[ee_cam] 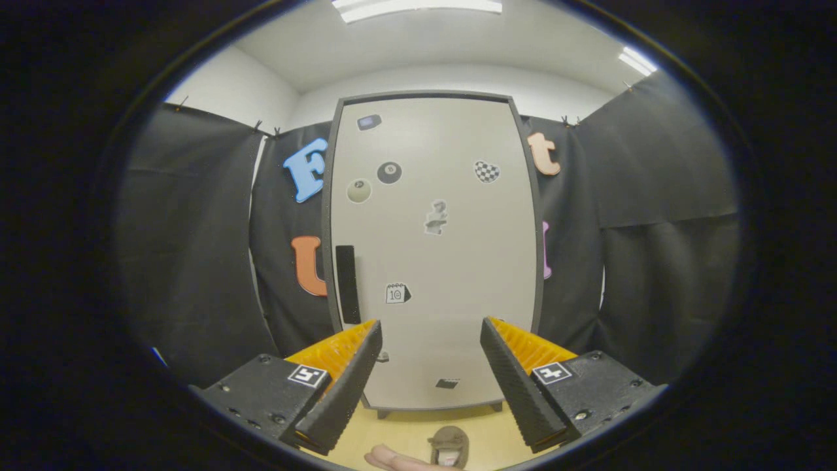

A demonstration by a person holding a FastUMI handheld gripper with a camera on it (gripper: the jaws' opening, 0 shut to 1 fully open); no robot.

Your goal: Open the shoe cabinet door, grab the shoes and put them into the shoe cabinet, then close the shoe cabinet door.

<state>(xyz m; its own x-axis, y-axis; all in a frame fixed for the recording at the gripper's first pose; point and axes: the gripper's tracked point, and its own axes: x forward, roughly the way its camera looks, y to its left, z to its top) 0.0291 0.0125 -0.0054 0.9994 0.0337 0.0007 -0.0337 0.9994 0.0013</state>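
Observation:
A tall pale shoe cabinet (444, 261) with a dark frame stands straight ahead, beyond my fingers, its door closed. A black vertical handle (346, 284) sits on the door's left side, just above my left fingertip. Several stickers dot the door. On the yellow floor (405, 435) in front of the cabinet lies a brown shoe (449, 445), low between my fingers. My gripper (431, 327) is open, with nothing between its fingers.
Black cloth walls flank the cabinet on both sides. A person's fingertip (392, 460) shows beside the shoe on the floor. The cabinet rests on short feet (382, 413).

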